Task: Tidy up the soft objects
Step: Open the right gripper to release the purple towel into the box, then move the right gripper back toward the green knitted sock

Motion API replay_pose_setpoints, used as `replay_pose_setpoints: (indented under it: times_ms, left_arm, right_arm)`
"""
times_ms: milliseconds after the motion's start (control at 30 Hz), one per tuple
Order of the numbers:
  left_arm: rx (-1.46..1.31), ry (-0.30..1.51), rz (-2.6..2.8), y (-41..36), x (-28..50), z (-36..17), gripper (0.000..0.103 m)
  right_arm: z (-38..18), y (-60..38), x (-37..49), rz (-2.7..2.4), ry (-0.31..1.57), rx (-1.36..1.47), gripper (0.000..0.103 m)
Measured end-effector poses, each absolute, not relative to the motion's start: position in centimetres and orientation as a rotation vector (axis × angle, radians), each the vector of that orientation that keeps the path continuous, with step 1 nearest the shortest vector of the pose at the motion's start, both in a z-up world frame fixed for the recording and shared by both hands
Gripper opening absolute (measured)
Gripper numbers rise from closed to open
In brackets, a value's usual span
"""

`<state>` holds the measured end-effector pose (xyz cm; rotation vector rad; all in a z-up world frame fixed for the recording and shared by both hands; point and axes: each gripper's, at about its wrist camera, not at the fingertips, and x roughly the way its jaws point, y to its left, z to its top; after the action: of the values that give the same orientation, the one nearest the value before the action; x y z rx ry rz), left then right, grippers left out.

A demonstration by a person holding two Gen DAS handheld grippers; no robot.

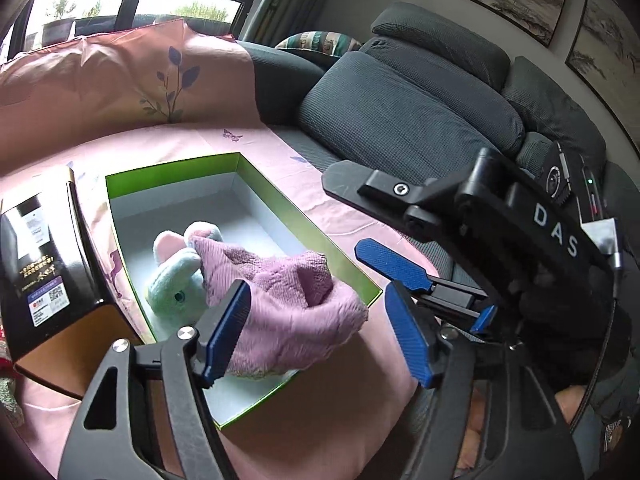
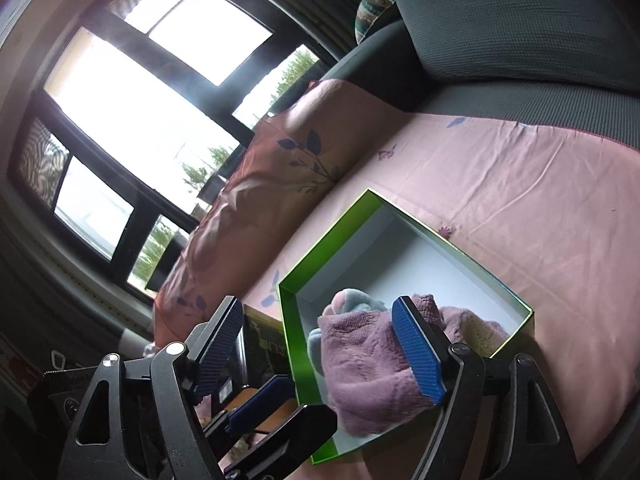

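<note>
Left wrist view shows the left gripper [image 1: 320, 328] with its blue fingers [image 1: 226, 330] spread wide, nothing between them. Just ahead of the fingertips sits the green-rimmed box [image 1: 256, 174] on the pink sheet [image 1: 180, 140]. Inside it lies a pale green plush toy [image 1: 172, 280], and a mauve knitted cloth [image 1: 288, 308] is draped partly over the toy and over the box's near right wall (its hem hangs outside the rim, close to the left finger's pad). Beyond the right finger, the right gripper [image 1: 394, 276] reaches in from the side, also open. A black carton [image 1: 38, 256] stands left of the box, outside the left finger.

Right wrist view agrees: the right gripper [image 2: 320, 352] has its fingers well apart, empty, and the cloth [image 2: 368, 368] lies between them, touching the right-hand pad or just behind it; I cannot tell which. The grey sofa cushion [image 2: 520, 20] rises far ahead.
</note>
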<state>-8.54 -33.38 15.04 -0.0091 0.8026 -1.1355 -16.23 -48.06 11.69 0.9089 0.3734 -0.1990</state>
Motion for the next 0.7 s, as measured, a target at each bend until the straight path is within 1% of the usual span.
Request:
replay_pose_setpoints:
  times_ms: [67,133,267,300,333,367,600,700]
  left_arm:
    - [-0.023,0.782,-1.124,-32.3,-8.6,15.7,0.073]
    - [-0.035,0.763,-1.108,-30.9,-8.6,16.3,0.078]
    - [-0.083,0.728,-1.113,-27.7,-8.3,17.2,0.082]
    - [-0.098,0.732,-1.115,-27.0,-8.2,17.2,0.082]
    - [-0.106,0.739,-1.106,-26.3,-8.0,17.2,0.082]
    - [-0.108,0.747,-1.09,-25.7,-7.9,17.1,0.082]
    - [-0.12,0.716,-0.967,-20.2,-7.3,17.2,0.082]
    - [-0.119,0.704,-0.9,-17.8,-6.8,17.2,0.082]
  right_arm:
    - [12.1,-47.8,-16.4,-0.197,0.357,0.9,0.085]
    - [12.5,-47.5,-16.3,-0.196,0.351,0.885,0.086]
    - [13.2,-46.5,-15.7,-0.178,0.354,0.866,0.087]
    - [13.4,-46.2,-15.4,-0.168,0.357,0.856,0.088]
    - [13.6,-45.8,-15.1,-0.157,0.361,0.841,0.094]
    - [13.7,-45.5,-14.7,-0.149,0.366,0.826,0.097]
    - [14.8,-42.0,-13.0,-0.123,0.402,0.733,0.097]
    - [15.3,-39.6,-11.7,-0.106,0.42,0.661,0.103]
